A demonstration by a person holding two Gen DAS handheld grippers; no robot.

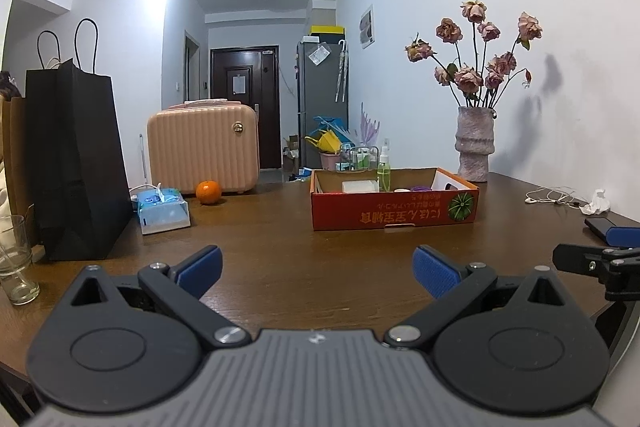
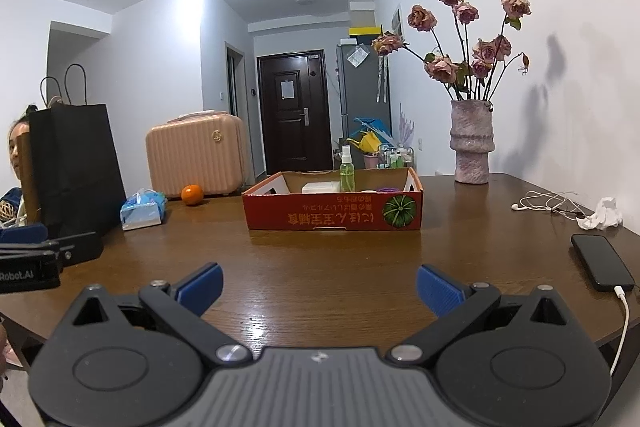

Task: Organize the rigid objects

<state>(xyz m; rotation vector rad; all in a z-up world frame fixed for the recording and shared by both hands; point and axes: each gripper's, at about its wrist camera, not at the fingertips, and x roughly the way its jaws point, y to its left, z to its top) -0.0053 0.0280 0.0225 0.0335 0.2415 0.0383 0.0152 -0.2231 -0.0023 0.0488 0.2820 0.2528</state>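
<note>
**Cardboard box waits, both tools empty**

Red cardboard box (image 2: 334, 211) sits mid-table, holding a green spray bottle (image 2: 347, 171): light, stiff, slippery plastic, best pinched at its body. Left tool (image 1: 318, 273) and right tool (image 2: 320, 287) gape apart, well short of the box.

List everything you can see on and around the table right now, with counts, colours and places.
cardboard box: 1, red outside, table centre, open top
spray bottle: 1, green, upright in box
white container: 1, in box, left of the bottle
orange: 1, left of box, in front of the suitcase
tissue pack: 1, blue-white, left side
paper bag: 1, black, far left
suitcase: 1, peach, far edge
vase: 1, pinkish, dried roses, by the wall
earphones: 1 set, white, right side
crumpled tissue: 1, white, right
phone: 1, black, right edge, cable plugged in
glass: 1, clear, near left
left gripper: open, empty
right gripper: open, empty
</note>
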